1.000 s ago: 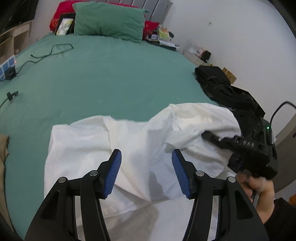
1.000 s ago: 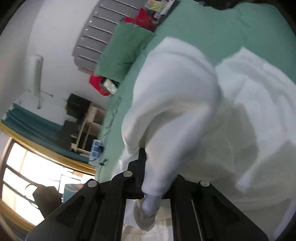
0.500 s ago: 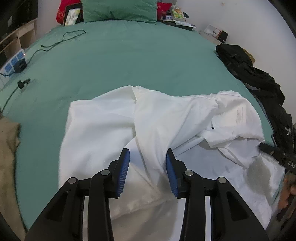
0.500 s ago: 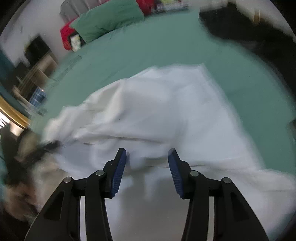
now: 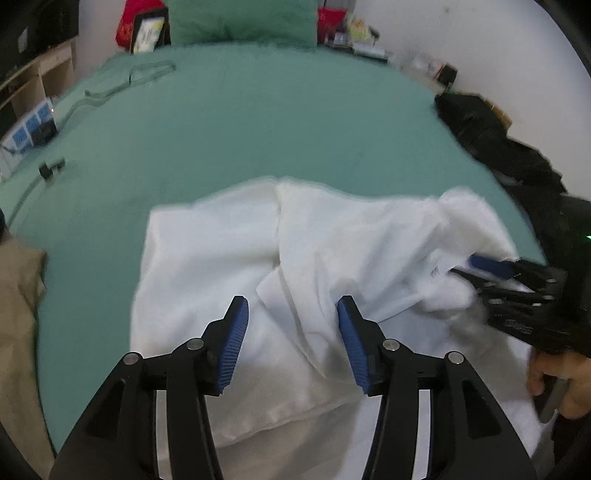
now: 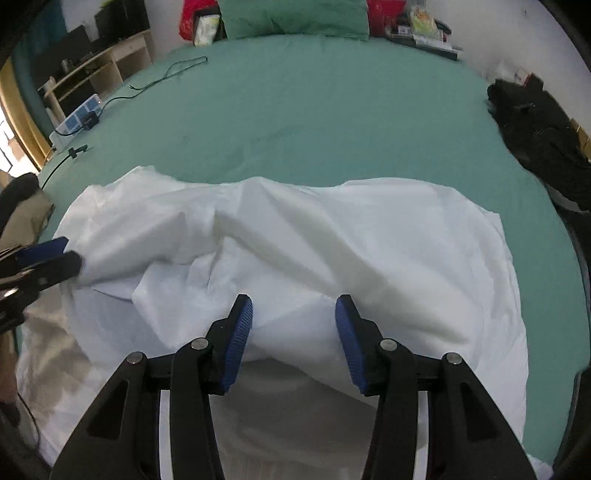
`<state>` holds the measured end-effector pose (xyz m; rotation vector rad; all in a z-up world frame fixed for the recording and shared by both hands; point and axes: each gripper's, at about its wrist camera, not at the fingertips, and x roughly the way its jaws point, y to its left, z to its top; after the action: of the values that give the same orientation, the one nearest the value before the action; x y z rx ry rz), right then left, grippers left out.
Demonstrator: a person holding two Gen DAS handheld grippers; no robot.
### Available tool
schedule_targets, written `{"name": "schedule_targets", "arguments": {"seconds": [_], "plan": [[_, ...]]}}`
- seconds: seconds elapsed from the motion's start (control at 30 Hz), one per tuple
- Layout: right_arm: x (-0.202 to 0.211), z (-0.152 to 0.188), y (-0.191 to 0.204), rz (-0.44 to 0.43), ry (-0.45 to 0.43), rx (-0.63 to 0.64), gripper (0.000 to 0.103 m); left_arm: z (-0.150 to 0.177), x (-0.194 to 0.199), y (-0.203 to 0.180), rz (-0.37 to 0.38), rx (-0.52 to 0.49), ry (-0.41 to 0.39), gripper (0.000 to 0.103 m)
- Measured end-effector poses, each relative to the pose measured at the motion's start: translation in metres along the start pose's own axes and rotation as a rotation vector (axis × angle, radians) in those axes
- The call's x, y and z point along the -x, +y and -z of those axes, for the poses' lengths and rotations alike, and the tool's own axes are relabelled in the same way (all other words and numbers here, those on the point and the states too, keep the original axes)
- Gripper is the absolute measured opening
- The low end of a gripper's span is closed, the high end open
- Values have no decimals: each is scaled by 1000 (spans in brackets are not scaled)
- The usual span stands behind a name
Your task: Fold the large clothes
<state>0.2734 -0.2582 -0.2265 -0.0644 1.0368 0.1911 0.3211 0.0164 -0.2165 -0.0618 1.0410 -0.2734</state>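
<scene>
White garment spread crumpled on the bed, between grasps.
The white garment lies rumpled on the green bed; the left claw and right claw are opening, nothing gripped. An edge must be found and pinched next, judged.

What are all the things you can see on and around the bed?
crumpled white cloth garment: one, white, near end of bed
green bed sheet: one, green, covering bed
green pillow: one, green, head of bed
red cushion: one, red, beside pillow
black cable: one, black, far left on sheet
black clothes pile: one, black, right edge
left tongs: blue pads, opening, above garment
right tongs: blue pads, opening, above garment
</scene>
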Motion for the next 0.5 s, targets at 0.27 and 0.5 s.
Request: {"name": "schedule_targets", "arguments": {"seconds": [0.27, 0.5], "plan": [[45, 24, -5, 47, -35, 82, 59, 12, 34, -1, 3, 14, -84, 53], [109, 51, -32, 111, -142, 98, 59, 56, 103, 28, -74, 153, -184, 53]]}}
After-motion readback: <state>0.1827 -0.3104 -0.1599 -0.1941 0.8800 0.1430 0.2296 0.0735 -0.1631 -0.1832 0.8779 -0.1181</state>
